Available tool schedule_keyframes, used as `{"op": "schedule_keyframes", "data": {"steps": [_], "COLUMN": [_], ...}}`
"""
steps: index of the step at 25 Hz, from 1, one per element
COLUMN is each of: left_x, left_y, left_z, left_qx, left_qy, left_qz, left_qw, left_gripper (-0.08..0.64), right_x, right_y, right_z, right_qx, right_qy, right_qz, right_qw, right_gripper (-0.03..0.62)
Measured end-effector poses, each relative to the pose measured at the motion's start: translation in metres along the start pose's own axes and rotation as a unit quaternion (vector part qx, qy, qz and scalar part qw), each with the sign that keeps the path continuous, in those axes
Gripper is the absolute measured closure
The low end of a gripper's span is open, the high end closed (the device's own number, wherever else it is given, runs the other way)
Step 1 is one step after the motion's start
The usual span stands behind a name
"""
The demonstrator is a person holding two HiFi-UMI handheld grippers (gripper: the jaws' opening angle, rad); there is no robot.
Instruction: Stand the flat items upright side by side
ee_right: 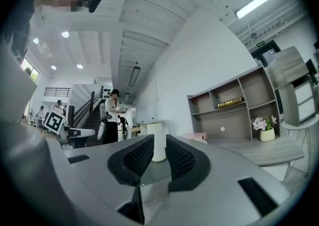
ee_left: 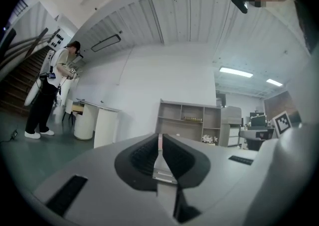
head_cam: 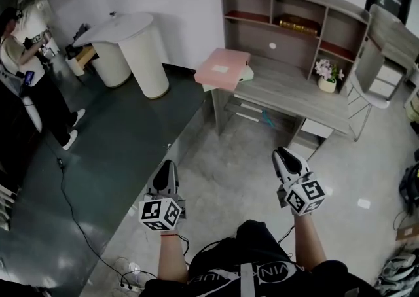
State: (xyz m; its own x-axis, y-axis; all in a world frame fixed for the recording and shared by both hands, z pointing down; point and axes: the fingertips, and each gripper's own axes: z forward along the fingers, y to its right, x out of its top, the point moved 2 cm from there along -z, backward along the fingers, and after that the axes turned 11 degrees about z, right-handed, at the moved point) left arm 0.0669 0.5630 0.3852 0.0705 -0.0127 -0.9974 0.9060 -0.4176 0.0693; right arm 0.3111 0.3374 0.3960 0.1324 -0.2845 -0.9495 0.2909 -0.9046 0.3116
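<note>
Nearest me in the head view, the left gripper (head_cam: 166, 170) and right gripper (head_cam: 283, 157) were held level over the pale polished floor (head_cam: 229, 165), well apart, each marker cube toward my end. That view did not settle the jaws; the gripper views did. The left gripper view showed its ribbed black pads (ee_left: 143, 154) pressed together with nothing held. The right gripper view showed a narrow gap between its pads with nothing in it, and a white cylindrical pedestal (ee_right: 158, 145) far behind showing through.

Farther out, the stack of flat pink items (head_cam: 222, 69) lay flat on the left end of the grey wooden desk (head_cam: 294, 93), well away from both grippers. The right gripper view caught only its pink edge. In the left gripper view I could not make it out.

The grey hutch (head_cam: 294, 8) on the desk had open compartments, and a flat gold-coloured object (head_cam: 299, 24) lay in the upper middle one. A white pot of pink flowers (head_cam: 327, 78) stood on the desktop near the right end.

Farthest left, a person (head_cam: 29, 60) stood on the dark floor. The staircase (ee_left: 20, 78) behind them showed only in the gripper views.
</note>
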Motion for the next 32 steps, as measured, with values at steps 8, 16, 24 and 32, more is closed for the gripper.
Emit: {"op": "schedule_keyframes", "data": {"steps": [8,16,24,32], "left_x": [-0.016,-0.035,-0.023,-0.021], "left_y": [-0.012,-0.038,-0.056,-0.06], "left_z": [0.026,0.073,0.154,0.231], "left_qx": [-0.02,-0.013,-0.01,-0.019], "left_qy": [-0.011,-0.028,-0.022,-0.04], "left_qz": [-0.03,-0.037,-0.039,-0.03], "left_qw": [0.9993,0.9988,0.9989,0.9985], "left_gripper": [0.437,0.419,0.419,0.417], "right_x": [-0.003,-0.016,0.004,0.001], "right_y": [0.013,0.04,0.081,0.129], "right_z": [0.014,0.074,0.155,0.211], "right_qx": [-0.023,-0.019,-0.003,-0.007], "right_qy": [-0.013,-0.033,-0.038,-0.056], "right_qz": [0.019,0.034,0.034,0.036], "right_qw": [0.999,0.999,0.999,0.998], "right_gripper": [0.385,0.38,0.377,0.377]}}
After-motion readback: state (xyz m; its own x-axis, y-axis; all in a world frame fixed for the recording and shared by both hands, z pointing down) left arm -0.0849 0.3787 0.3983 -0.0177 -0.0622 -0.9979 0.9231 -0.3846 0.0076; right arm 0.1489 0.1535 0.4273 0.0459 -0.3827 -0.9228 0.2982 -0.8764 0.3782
